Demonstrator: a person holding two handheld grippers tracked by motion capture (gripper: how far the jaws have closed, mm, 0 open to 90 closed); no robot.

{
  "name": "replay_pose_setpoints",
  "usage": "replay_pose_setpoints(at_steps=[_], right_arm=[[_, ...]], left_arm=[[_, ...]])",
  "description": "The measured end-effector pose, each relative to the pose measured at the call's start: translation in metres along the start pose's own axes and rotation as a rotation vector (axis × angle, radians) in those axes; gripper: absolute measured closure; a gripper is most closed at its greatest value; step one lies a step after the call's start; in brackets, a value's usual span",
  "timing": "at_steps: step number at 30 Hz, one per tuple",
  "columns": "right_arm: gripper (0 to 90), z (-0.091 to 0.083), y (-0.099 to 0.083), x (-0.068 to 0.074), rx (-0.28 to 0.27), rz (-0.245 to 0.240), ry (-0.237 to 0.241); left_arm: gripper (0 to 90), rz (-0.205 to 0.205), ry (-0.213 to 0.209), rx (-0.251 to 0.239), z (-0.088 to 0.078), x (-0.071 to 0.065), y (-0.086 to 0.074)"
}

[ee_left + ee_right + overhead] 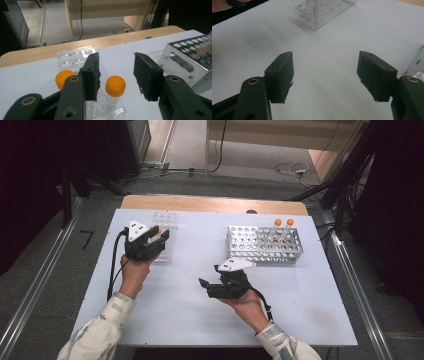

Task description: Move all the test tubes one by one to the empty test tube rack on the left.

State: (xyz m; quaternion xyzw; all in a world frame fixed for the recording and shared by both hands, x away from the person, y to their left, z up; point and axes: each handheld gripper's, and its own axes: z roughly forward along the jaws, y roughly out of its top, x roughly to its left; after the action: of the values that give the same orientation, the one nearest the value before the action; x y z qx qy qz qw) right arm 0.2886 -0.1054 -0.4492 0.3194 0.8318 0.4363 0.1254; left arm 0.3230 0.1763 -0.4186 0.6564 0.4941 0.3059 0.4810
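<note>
A person sat at a pale surface (pixel 175 310) with a gripper in each hand. The left gripper (pixel 116 75) hovered over a clear plastic tube rack (pixel 75 53) at the far left of the surface. Its jaws stood spread, with an orange-capped tube (pixel 115 86) upright in the clear rack between them; neither pad touched the tube. A second orange-capped tube (pixel 63 78) stood in the same rack, just outside one jaw and partly hidden behind it.

The right gripper (pixel 325 72) was held low near the middle of the surface, its jaws spread wide with nothing between them, pointing across the bare surface toward the clear rack.

At the far right of the surface stood a perforated metal rack (pixel 264 245), holding two more orange-capped tubes (pixel 283 229) side by side near its back right corner. The two racks stood well apart.
</note>
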Motion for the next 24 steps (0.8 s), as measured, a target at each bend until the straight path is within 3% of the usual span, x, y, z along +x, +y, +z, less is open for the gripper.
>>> replay_pose_setpoints(at_steps=[3,10,13,18,24], right_arm=[[28.4,-0.003,0.001,-0.004,-0.008,0.005,-0.008],[28.5,-0.016,0.003,-0.022,-0.038,0.034,-0.062],[28.8,-0.023,0.003,-0.033,-0.054,0.050,-0.099],[29.2,-0.033,0.002,-0.054,-0.076,0.088,-0.169],[29.6,-0.046,-0.001,-0.082,-0.093,0.113,-0.267]], left_arm=[[45.3,0.002,-0.014,0.005,-0.007,-0.004,0.001],[26.1,-0.048,-0.038,-0.030,-0.032,-0.022,-0.012],[24.8,-0.049,-0.057,-0.033,-0.038,-0.032,-0.022],[23.0,-0.037,-0.103,0.003,-0.039,-0.043,-0.036],[22.8,-0.025,-0.117,0.018,-0.039,-0.047,-0.044]])
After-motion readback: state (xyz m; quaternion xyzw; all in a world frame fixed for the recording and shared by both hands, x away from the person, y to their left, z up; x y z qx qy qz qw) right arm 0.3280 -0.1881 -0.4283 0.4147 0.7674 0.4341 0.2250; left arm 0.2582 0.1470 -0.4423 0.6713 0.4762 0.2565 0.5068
